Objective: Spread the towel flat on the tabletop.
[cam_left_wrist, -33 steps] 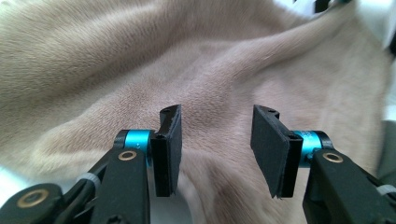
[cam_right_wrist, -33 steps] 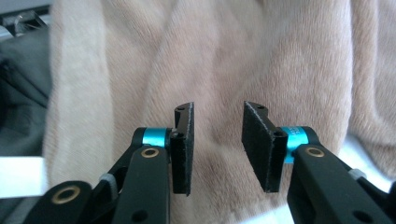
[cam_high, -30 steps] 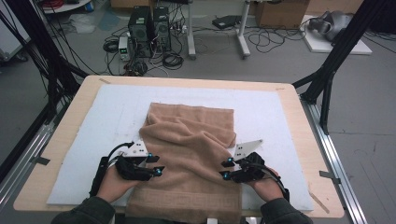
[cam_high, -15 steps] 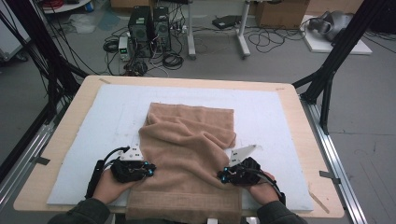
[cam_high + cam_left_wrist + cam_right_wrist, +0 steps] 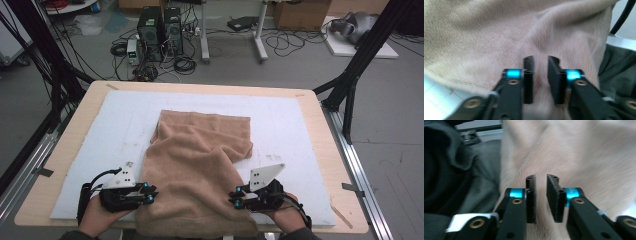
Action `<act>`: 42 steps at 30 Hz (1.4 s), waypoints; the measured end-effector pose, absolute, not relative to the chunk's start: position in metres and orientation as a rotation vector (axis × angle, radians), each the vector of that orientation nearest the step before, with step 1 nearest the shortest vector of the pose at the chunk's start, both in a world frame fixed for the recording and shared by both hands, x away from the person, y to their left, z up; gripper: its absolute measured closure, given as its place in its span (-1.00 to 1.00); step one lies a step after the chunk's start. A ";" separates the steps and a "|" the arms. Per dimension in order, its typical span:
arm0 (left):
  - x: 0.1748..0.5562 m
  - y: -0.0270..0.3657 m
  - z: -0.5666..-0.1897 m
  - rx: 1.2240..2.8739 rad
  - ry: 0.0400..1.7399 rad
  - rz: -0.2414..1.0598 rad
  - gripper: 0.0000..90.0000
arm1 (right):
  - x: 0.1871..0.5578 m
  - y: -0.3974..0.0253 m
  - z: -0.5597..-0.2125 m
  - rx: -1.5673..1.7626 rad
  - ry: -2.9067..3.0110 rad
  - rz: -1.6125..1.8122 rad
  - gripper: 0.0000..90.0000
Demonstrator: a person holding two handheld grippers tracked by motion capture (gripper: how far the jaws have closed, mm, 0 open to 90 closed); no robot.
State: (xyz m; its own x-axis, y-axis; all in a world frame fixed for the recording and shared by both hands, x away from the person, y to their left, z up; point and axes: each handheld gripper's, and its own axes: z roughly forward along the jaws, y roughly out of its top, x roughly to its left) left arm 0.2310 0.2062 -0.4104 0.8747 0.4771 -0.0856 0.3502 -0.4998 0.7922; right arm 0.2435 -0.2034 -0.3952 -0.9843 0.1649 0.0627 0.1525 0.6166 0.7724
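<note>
Since a second ago both hands have drawn back toward the near edge, to the towel's sides. The left hand-held gripper (image 5: 148, 192) stands with jaws a little apart over the tan towel (image 5: 200, 165), gripping nothing; the right hand-held gripper (image 5: 237, 197) likewise. The towel lies mid-worktop (image 5: 310, 107), rumpled, its near end overhanging the edge. Folding seems barely begun.

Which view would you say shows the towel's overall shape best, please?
The high view: it takes in the towel from its folded far edge on the white mat to the near end hanging over the table edge. The left and right gripper views give blurred close-ups of its tan pile beyond each tool's slightly parted jaws, not its outline.
</note>
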 end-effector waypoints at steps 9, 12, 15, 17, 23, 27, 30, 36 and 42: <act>0.273 0.195 -0.422 2.140 0.703 0.239 0.31 | 0.288 -0.202 -0.409 0.475 2.746 1.208 0.36; 0.282 0.191 -0.433 2.199 0.721 0.223 0.29 | 0.299 -0.196 -0.423 0.516 2.760 1.149 0.35; 0.281 0.187 -0.441 2.224 0.702 0.254 0.32 | 0.305 -0.190 -0.435 0.507 2.796 1.101 0.43; 0.281 0.189 -0.443 2.194 0.717 0.241 0.32 | 0.306 -0.189 -0.439 0.483 2.811 1.138 0.57; 0.281 0.192 -0.444 2.184 0.726 0.262 0.72 | 0.308 -0.192 -0.438 0.465 2.839 1.169 0.94; 0.278 0.190 -0.442 2.203 0.711 0.269 0.90 | 0.303 -0.196 -0.434 0.456 2.831 1.187 0.98; 0.273 0.191 -0.440 2.207 0.697 0.271 0.91 | 0.295 -0.200 -0.427 0.450 2.815 1.213 0.98; 0.268 0.197 -0.437 2.179 0.684 0.265 0.88 | 0.292 -0.205 -0.423 0.469 2.809 1.214 0.70; 0.276 0.196 -0.441 2.195 0.737 0.205 0.20 | 0.302 -0.199 -0.434 0.548 2.780 1.167 0.35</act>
State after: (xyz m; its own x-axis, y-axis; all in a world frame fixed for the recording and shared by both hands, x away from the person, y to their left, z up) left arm 0.2756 0.1963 -0.4411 0.8176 0.5686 -0.0906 0.4397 -0.5150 0.7358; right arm 0.3019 -0.1990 -0.4338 -0.9332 0.3532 0.0657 0.2943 0.6468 0.7036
